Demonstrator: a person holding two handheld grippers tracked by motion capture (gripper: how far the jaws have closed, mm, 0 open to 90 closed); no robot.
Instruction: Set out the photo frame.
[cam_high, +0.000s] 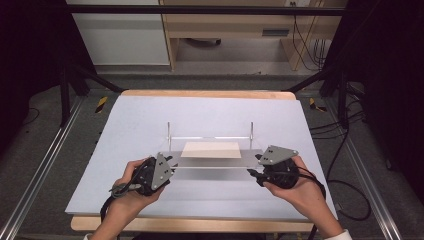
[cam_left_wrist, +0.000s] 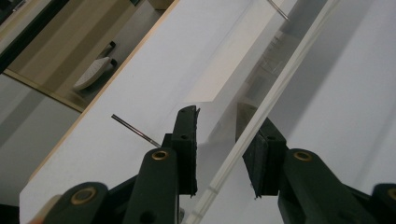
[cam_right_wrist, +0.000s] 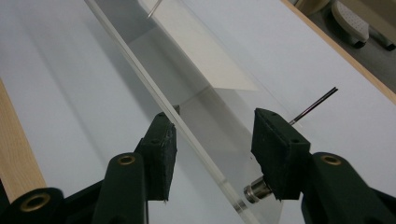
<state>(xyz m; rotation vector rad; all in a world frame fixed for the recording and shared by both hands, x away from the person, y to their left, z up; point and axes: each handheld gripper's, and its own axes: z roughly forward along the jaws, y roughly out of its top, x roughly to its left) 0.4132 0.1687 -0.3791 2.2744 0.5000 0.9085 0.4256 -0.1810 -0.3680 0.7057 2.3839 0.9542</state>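
- Clear acrylic plate (cam_high: 210, 159) lies in the lower middle of the high view, on the pale blue-white table mat (cam_high: 150, 125), and it stretches from the left gripper (cam_high: 170, 167) to the right gripper (cam_high: 256, 172).
- A cream paper sheet (cam_high: 210, 150) is at the middle of the plate; I cannot tell if it lies on the plate or under it.
- Two thin metal rods (cam_high: 169, 135) stand upright at the far corners of the plate, one left and one right, and a clear edge runs between them.
- The left gripper, held by the left hand (cam_high: 131, 187), sits at the left end of the plate. In the left gripper view the plate edge (cam_left_wrist: 261, 121) passes between the two black jaws as a bright diagonal line from bottom centre to upper right. The jaws are partly open around this edge, with a gap at the left jaw; whether the right pad (cam_left_wrist: 256, 161) touches the plate I cannot tell.
- The right gripper, held by the right hand (cam_high: 300, 192), sits at the right end. In the right gripper view the plate edge (cam_right_wrist: 187, 135) goes between the jaws, close beside the left pad (cam_right_wrist: 164, 154), and well apart from the right pad. The jaws are about half open and not pressing.
- A small metal foot (cam_right_wrist: 254, 190) of the plate is seen beside the right jaw, at the bottom of that view.
- A wooden table edge (cam_high: 200, 93) frames the mat at the far side.
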